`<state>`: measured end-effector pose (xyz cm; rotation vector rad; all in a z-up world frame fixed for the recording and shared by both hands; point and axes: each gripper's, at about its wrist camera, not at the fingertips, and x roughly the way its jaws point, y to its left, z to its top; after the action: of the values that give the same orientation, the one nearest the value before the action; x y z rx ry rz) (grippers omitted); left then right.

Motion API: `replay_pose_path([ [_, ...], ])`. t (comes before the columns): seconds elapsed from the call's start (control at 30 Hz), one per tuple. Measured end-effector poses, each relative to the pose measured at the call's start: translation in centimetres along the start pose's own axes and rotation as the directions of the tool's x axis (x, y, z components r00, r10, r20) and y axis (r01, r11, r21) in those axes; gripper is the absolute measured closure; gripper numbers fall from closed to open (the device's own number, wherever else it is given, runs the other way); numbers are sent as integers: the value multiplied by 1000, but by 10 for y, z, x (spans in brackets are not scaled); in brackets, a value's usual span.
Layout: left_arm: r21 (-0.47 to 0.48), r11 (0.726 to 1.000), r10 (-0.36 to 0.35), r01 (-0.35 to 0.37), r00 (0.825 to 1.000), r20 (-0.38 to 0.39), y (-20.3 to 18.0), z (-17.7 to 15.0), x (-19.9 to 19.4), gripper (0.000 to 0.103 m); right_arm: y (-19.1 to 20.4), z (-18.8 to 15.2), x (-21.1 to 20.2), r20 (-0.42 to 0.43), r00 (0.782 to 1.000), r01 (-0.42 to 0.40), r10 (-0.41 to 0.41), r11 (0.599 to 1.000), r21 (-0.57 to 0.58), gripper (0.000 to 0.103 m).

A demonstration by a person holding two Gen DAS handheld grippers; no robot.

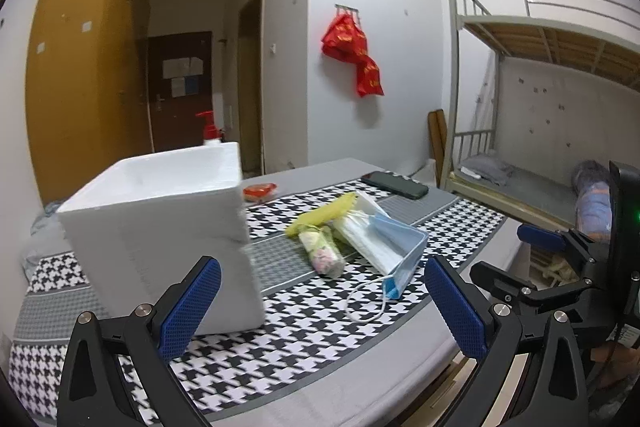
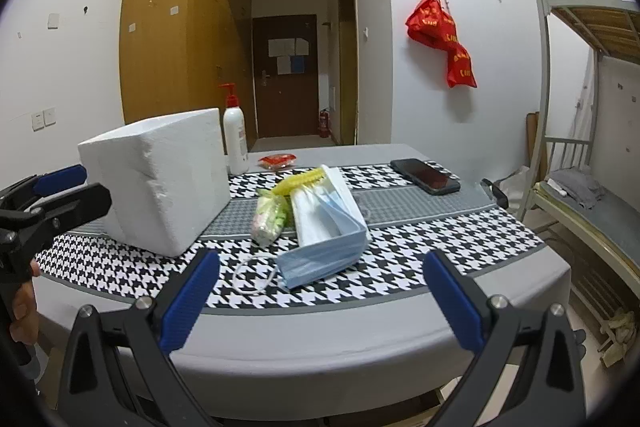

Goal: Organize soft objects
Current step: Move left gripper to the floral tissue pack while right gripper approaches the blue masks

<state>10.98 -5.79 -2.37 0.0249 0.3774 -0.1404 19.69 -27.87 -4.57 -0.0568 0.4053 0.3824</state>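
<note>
Houndstooth cloth (image 2: pixel 400 247) is covering our table; we are holding both tongs, left gripper (image 1: pixel 322 301) and right gripper (image 2: pixel 320 301), wide open and empty, face masks (image 2: pixel 328 227) lying at twelve o'clock, foam box (image 2: pixel 160 179) at ten.

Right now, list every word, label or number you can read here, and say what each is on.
None can be read.
Red bag on the wall hook: yellow characters, too blurred.
Papers on the far door: too small.
Pump bottle: label print too small.
Red packet: blurred.
</note>
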Motion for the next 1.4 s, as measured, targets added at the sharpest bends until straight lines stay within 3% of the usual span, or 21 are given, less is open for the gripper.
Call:
replay_pose_path([
  [0.47, 27, 1000, 3, -1, 996, -94, -17, 7, 60, 1, -38, -8, 31, -41, 999, 26, -23, 997, 77, 0],
  [1.07, 24, 998, 53, -50, 985, -167, 4, 21, 121, 1, -49, 2, 69, -86, 996, 7, -1, 998, 67, 0],
  [1.4, 11, 999, 46, -44, 969, -244, -5, 28, 157, 1, -60, 13, 91, -122, 993, 16, -7, 997, 76, 0],
])
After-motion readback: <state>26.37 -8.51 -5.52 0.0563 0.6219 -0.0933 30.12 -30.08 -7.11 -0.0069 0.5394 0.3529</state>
